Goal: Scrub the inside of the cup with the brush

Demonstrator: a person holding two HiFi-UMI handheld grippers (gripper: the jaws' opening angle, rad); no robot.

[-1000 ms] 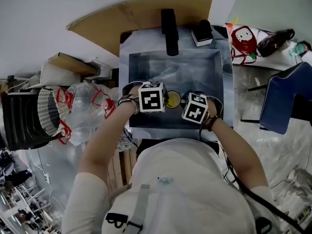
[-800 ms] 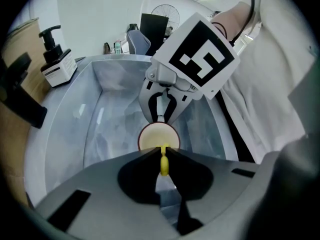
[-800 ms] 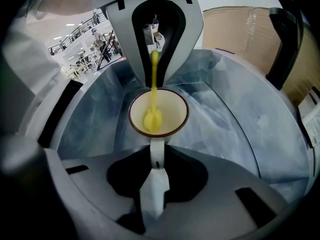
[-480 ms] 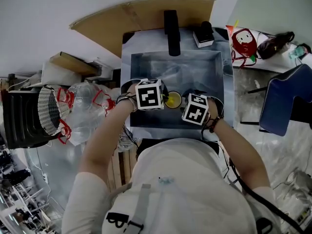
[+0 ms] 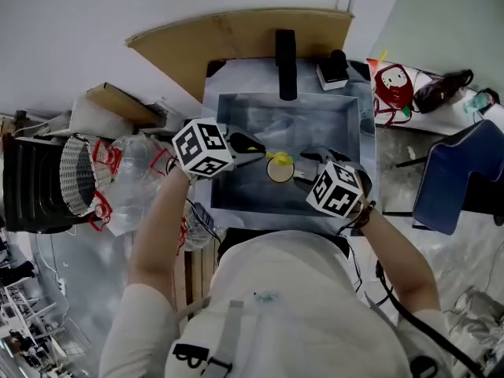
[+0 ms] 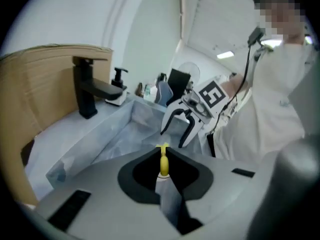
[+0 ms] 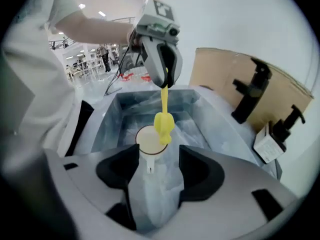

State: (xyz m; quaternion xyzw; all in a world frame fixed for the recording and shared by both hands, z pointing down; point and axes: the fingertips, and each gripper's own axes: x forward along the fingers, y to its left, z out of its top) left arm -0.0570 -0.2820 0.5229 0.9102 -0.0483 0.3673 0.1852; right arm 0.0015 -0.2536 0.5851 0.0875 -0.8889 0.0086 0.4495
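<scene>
While left tool (image 6: 163,153) tight on slim yellow brush (image 7: 164,123), right tool (image 7: 157,152) just spreading, empty, by round white cup (image 5: 279,170).

The left tool (image 6: 163,160) looks like smooth, matt grey plastic. The brush (image 7: 164,121) in it is smooth yellow plastic. Past its tip, the cup (image 7: 150,140) is smooth and white. A crinkly plastic sheet (image 6: 100,134) lines the dull metal sink (image 5: 340,113). Beyond stand a matt black tap (image 5: 286,53) and brown cardboard (image 5: 220,34).
</scene>
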